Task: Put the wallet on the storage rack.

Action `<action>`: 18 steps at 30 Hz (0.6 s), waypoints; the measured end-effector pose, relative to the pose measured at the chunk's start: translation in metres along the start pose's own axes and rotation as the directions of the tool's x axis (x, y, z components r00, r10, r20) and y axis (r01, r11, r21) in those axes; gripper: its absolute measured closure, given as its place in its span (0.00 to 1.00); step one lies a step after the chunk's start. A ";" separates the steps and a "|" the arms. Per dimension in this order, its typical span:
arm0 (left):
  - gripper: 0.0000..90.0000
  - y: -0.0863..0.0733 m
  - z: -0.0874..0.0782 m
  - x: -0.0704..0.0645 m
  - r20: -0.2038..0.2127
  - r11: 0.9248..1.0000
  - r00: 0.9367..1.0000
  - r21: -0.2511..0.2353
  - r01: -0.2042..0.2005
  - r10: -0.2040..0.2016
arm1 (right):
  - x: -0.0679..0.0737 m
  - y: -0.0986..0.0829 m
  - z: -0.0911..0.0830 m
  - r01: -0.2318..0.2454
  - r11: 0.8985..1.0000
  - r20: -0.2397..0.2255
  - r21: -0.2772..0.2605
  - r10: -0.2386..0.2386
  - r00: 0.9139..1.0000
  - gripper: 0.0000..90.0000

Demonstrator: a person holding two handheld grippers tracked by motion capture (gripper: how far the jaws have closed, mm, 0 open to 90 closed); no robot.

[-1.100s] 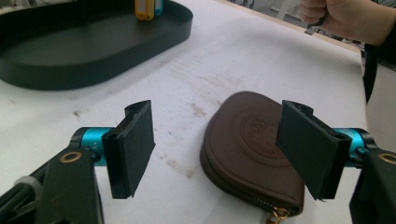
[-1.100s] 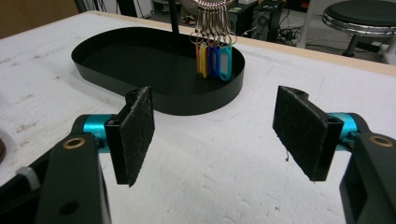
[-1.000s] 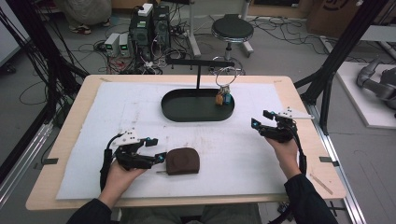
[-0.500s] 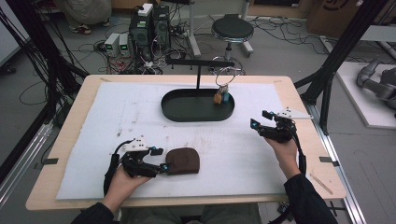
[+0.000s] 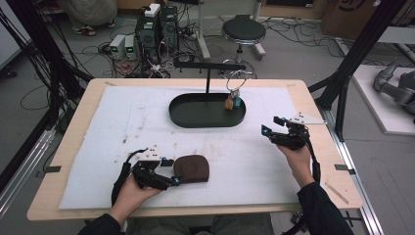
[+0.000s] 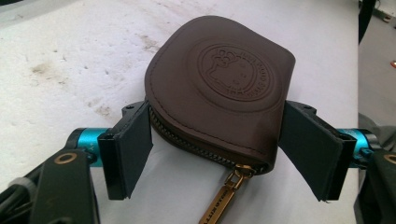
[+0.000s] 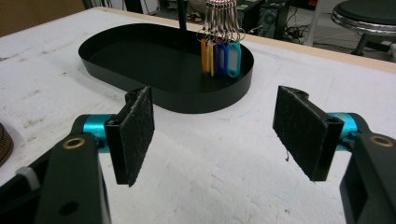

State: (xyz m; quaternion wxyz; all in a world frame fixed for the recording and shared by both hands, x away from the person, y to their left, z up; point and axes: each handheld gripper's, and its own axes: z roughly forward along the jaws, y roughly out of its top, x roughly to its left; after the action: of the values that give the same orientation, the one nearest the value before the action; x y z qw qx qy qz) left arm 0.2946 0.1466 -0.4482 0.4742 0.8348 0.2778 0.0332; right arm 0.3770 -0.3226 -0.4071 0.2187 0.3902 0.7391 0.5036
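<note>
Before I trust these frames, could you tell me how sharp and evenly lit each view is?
High view: soft and low in detail, with even light on the white mat. Left gripper view: the brown pouch is crisp, its embossed seal legible, with a dull sheen on the leather. Right gripper view: the black tray and key tags are clear; the stool behind is slightly soft.

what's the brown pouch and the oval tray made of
The brown pouch looks like smooth leather or imitation leather: soft sheen, embossed round stamp, brass-coloured zip. The oval tray looks like thin sheet metal painted matte black, judging by its crisp, thin upright rim.
</note>
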 end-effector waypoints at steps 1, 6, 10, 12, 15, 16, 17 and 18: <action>0.28 0.000 0.000 0.000 0.004 1.000 1.000 0.000 0.000 0.000 | 0.000 0.000 0.000 0.000 1.000 -0.002 0.001 0.000 1.000 0.33; 0.27 0.000 0.002 -0.001 -0.002 1.000 1.000 0.012 -0.001 0.001 | 0.001 0.000 0.002 0.004 1.000 -0.013 0.007 -0.004 1.000 0.33; 0.27 0.000 0.007 -0.001 -0.005 0.998 1.000 0.069 0.005 -0.005 | 0.004 0.000 0.004 0.009 1.000 -0.035 0.018 -0.009 0.999 0.33; 0.27 0.001 0.008 -0.002 -0.013 0.997 1.000 0.073 -0.004 0.005 | 0.005 0.000 0.005 0.016 1.000 -0.045 0.021 -0.015 0.999 0.33; 0.32 0.000 0.006 -0.003 -0.011 0.998 1.000 0.058 -0.010 0.011 | 0.010 0.000 0.008 0.028 0.999 -0.063 0.032 -0.026 0.998 0.33; 0.37 0.000 0.006 -0.002 -0.007 0.998 1.000 0.055 -0.015 0.015 | 0.012 0.000 0.009 0.040 0.999 -0.068 0.034 -0.037 0.997 0.33; 0.43 0.000 0.005 -0.003 -0.002 0.998 1.000 0.053 -0.017 0.017 | 0.013 0.000 0.009 0.040 0.999 -0.071 0.036 -0.037 0.997 0.33; 0.47 0.000 0.005 -0.003 -0.001 0.998 1.000 0.053 -0.025 0.025 | 0.014 0.000 0.010 0.043 0.998 -0.074 0.039 -0.040 0.996 0.33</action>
State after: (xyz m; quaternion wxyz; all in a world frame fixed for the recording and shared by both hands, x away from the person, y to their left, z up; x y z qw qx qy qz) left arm 0.2939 0.1413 -0.4504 0.4510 0.8505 0.2687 0.0324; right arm 0.3759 -0.3058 -0.4100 0.1941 0.3604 0.7648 0.4976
